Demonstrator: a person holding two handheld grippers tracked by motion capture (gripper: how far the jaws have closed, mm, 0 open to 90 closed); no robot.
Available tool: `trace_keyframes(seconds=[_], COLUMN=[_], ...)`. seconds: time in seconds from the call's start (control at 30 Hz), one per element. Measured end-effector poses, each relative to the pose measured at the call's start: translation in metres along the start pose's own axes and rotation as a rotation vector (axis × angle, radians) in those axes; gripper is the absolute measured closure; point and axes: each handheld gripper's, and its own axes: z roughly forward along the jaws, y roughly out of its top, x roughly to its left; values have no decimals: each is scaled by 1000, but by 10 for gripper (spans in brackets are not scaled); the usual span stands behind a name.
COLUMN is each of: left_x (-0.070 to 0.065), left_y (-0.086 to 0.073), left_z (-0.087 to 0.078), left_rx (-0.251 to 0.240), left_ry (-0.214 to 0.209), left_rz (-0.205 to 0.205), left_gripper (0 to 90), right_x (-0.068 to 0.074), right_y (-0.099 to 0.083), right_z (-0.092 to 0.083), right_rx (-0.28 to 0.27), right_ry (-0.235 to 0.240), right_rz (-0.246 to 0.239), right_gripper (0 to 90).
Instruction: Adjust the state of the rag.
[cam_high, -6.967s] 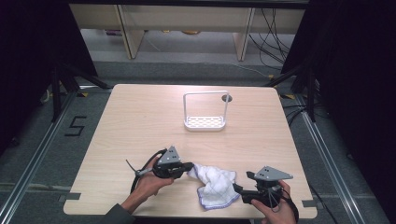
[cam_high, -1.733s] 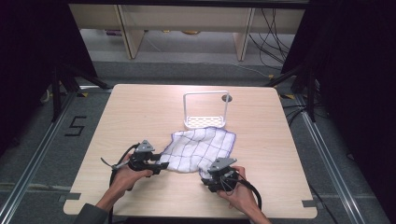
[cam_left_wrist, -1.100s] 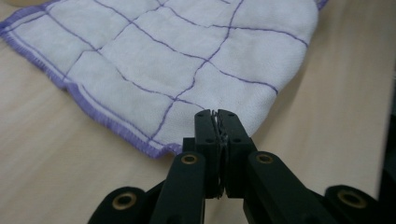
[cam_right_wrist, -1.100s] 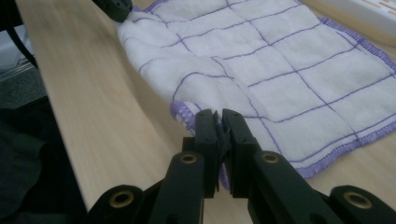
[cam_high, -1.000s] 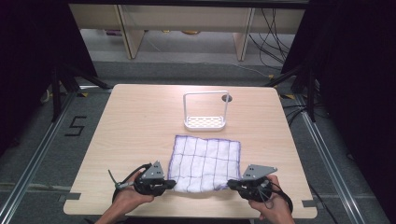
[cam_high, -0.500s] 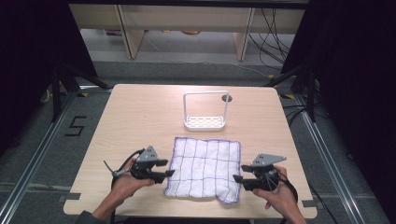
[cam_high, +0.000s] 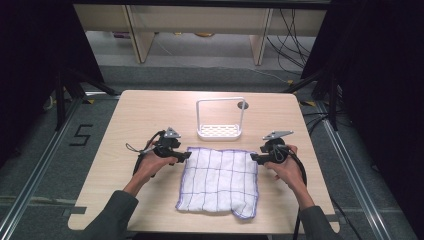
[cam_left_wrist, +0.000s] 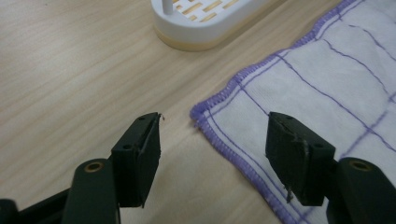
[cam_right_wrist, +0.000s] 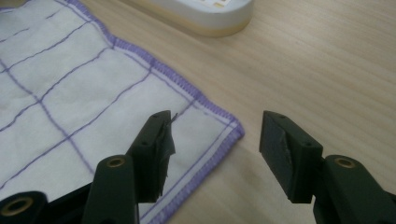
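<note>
On the wooden table (cam_high: 125, 125), the checked cloth (cam_high: 220, 180) lies spread flat; left gripper (cam_high: 185, 156) and right gripper (cam_high: 254, 158), jaws just opened, bracket its far corners, ungrasped.

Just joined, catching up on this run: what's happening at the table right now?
A person works a white cloth with purple grid lines, spread flat on the wooden table in front of a white rack with a wire handle. The left gripper and right gripper sit at the cloth's two far corners. Both have just been opening; each straddles its corner without pressing on it.
</note>
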Motion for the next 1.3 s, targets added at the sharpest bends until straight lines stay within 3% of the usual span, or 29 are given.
trace_keyframes(seconds=[0.1,0.13,0.2,0.27,0.37,0.4,0.5,0.57,0.6,0.67,0.7,0.77,0.83,0.87,0.93,1.0,1.03,1.07,1.1,1.17,1.2,1.23,1.3], left_x=[-3,-3,-6,-8,-12,-13,-15,-16,-16,-17,-19,-23,-29,-31,-39,-44,-48,-50,-54,-63,-63,-66,-70], left_y=[2,3,3,3,3,4,3,3,3,2,2,3,6,8,11,15,16,18,19,23,23,25,27], left_z=[9,12,19,23,24,24,23,23,21,17,12,-2,-19,-28,-45,-63,-70,-79,-87,-111,-111,-118,-131], left_rx=[8,20,36,43,38,38,40,33,39,21,-2,-36,-60,-81,-122,-136,-163,-167,-179,-192,-192,-197,-219], left_ry=[-11,-10,0,0,-21,-28,-82,-101,-96,-103,-119,-129,-127,-131,-151,-156,-174,-180,-179,-188,-188,-202,-210], left_rz=[4,28,48,63,89,108,142,150,156,134,118,125,141,149,138,156,140,148,152,166,166,165,159], left_gripper=[339,333,328,343,433,472,664,770,814,844,849,853,854,854,854,854,854,853,853,852,851,851,851], right_x=[-2,-2,0,0,1,2,2,3,4,5,6,9,11,15,21,29,33,38,40,47,47,56,62], right_y=[4,4,4,3,2,1,1,-1,0,0,1,3,5,6,8,10,12,13,15,19,19,22,26], right_z=[7,11,15,20,24,25,24,27,25,23,19,6,-8,-14,-34,-53,-62,-72,-81,-100,-100,-119,-135], right_rx=[21,12,73,63,102,75,78,41,58,35,40,2,-37,-82,-85,-104,-123,-128,-156,-175,-175,-194,-210], right_ry=[4,-9,-27,-25,-22,-19,12,33,35,40,55,66,71,69,83,92,93,99,103,121,121,127,123], right_rz=[11,-2,22,27,14,18,-12,-33,-50,-56,-48,-30,-56,-58,-63,-86,-108,-88,-120,-127,-127,-123,-158], right_gripper=[448,450,451,455,491,536,708,817,843,861,863,865,866,866,866,866,866,866,866,866,866,866,866])
